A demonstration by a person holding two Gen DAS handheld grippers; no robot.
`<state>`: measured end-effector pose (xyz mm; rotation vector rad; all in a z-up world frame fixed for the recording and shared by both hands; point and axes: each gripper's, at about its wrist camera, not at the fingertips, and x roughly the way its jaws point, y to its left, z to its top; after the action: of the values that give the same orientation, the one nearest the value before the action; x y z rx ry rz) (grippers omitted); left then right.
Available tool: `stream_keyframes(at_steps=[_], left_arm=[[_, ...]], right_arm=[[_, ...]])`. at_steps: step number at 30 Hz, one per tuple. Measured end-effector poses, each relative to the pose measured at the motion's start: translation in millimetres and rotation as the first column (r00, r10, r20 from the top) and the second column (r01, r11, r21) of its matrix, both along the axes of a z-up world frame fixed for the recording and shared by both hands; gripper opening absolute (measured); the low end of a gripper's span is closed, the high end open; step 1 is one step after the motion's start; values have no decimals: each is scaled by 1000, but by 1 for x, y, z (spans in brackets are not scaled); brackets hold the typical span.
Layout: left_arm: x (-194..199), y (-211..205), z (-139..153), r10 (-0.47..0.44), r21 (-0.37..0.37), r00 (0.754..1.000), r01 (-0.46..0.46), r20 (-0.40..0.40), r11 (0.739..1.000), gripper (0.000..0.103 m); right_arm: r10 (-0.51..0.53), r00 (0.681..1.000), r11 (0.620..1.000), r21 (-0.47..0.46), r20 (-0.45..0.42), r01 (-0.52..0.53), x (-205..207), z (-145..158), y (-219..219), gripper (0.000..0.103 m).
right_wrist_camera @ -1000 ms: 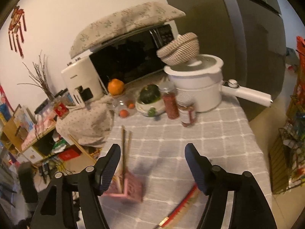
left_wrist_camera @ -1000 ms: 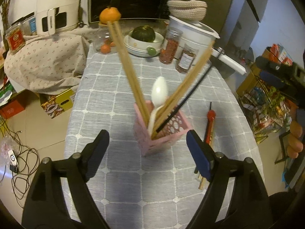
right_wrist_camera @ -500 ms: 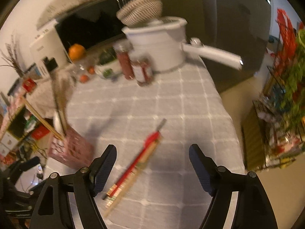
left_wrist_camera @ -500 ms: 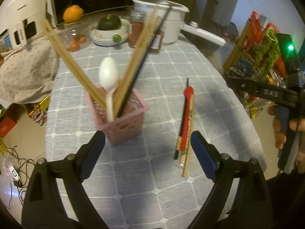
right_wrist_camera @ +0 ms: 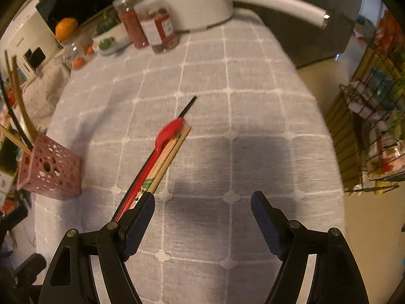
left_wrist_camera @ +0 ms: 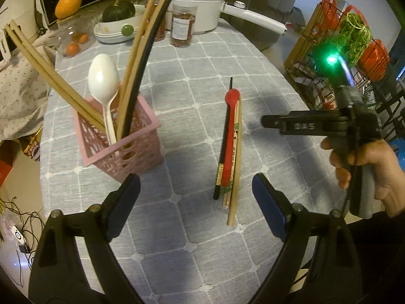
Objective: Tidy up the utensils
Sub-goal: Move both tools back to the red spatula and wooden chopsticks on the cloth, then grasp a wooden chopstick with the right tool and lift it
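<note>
just beside right fingers (right_wrist_camera: 141, 217): red spoon (right_wrist_camera: 162, 144)

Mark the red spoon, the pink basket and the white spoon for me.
red spoon (left_wrist_camera: 232, 98): left wrist view, on its bowl.
pink basket (left_wrist_camera: 141, 149): left wrist view, on its near wall.
white spoon (left_wrist_camera: 103, 76): left wrist view, on its bowl.

One pink basket (left_wrist_camera: 131, 149), two spoons, white (left_wrist_camera: 103, 76) and red (left_wrist_camera: 231, 136), two jars (left_wrist_camera: 182, 27), one white pot (left_wrist_camera: 200, 2), two claws (left_wrist_camera: 196, 200)

The basket (left_wrist_camera: 131, 149) is pink, one spoon (left_wrist_camera: 103, 81) white, another spoon (left_wrist_camera: 231, 136) red; the cloth (left_wrist_camera: 192, 81) is grey with white grid lines.
</note>
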<state>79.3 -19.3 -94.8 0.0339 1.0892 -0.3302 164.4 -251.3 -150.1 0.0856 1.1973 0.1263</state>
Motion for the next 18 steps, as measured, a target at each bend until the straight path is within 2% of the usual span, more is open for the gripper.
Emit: stream_keyframes(at_steps=[1, 3, 6, 8, 14, 18], left_arm=[[1, 1, 0, -1, -1, 1000, 1, -3, 1000, 88], [3, 2, 0, 2, -7, 1000, -2, -10, 1000, 87], [5, 4, 1, 0, -15, 1000, -1, -11, 1000, 86], [5, 5, 2, -2, -18, 1000, 2, -9, 1000, 86], [3, 6, 5, -4, -29, 1000, 4, -1, 1000, 86], [1, 5, 6, -11, -28, 1000, 11, 0, 1000, 86]], right_arm=[[8, 1000, 1000, 1, -9, -8, 3, -4, 3, 75], [20, 999, 1000, 4, -24, -20, 8, -9, 9, 61], [39, 998, 999, 23, -49, -38, 15, -16, 17, 47], [46, 997, 999, 28, -59, -44, 20, -19, 23, 42], [57, 996, 998, 20, -72, -56, 30, -25, 35, 40], [59, 995, 998, -19, -86, -61, 33, -24, 42, 40]])
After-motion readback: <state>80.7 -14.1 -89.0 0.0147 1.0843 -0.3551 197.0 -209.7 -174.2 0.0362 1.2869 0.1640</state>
